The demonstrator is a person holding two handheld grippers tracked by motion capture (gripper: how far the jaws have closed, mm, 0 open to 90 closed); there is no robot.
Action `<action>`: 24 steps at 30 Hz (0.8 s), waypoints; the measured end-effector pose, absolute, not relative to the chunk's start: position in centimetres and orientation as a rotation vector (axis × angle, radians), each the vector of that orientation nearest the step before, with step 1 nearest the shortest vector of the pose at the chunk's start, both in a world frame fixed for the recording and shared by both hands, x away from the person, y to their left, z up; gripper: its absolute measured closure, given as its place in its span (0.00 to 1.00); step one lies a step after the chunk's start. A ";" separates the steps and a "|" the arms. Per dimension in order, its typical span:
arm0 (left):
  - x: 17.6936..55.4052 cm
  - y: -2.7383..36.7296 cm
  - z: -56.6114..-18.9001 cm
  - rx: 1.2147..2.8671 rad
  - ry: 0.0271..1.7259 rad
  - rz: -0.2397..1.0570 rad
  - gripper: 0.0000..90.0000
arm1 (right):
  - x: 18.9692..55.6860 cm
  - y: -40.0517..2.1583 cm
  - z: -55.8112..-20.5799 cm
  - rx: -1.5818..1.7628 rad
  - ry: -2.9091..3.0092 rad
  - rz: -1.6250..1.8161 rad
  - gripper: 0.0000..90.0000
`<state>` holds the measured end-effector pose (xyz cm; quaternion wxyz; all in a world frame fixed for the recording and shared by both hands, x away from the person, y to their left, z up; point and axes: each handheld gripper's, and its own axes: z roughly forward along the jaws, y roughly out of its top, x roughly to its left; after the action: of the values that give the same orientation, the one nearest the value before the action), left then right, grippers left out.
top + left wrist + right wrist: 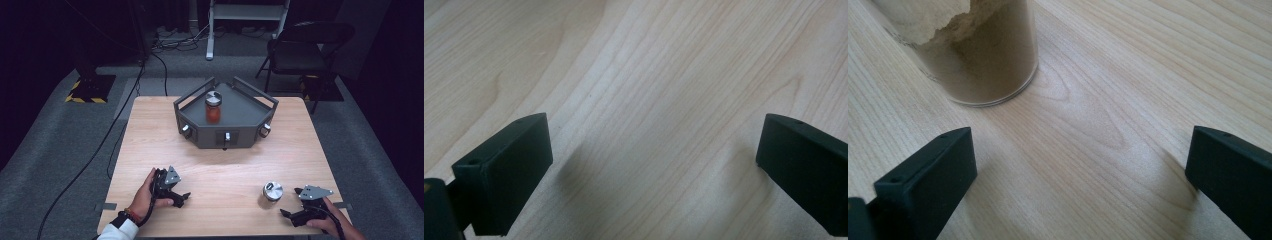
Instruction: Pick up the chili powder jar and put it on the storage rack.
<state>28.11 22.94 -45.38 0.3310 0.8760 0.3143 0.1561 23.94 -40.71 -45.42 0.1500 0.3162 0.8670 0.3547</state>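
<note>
The right gripper (292, 202), jaws spread and empty, sits near the powder jar (272, 194) on the desk (225, 165). The jar looks rigid, smooth, probably slippery and breakable; grasp its straight wall below the metal lid. The left gripper (184, 198) is released too.

The light wooden surface (220, 165) carries a dark grey angular tray (250, 112) at its far middle and a small jar with a silver lid (272, 194) near its front right.

Wearing a white sleeve (120, 231) plus an orange-ish wristband (132, 215) on the left arm. Rocking chunky black grippers, left gripper (181, 199) and right gripper (291, 202), each sporting a grey three-cornered plate with tiny screw holes. Trailing a black cable (336, 222) too.
</note>
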 end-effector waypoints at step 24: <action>28.2 24.4 -46.3 2.229 0.854 0.356 0.00 | 24.0 -40.7 -45.4 0.905 2.495 1.018 0.00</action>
<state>28.22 24.43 -46.35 0.3560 0.8632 0.3305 0.1377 24.02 -40.71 -45.39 0.1492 0.3147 0.8679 0.3542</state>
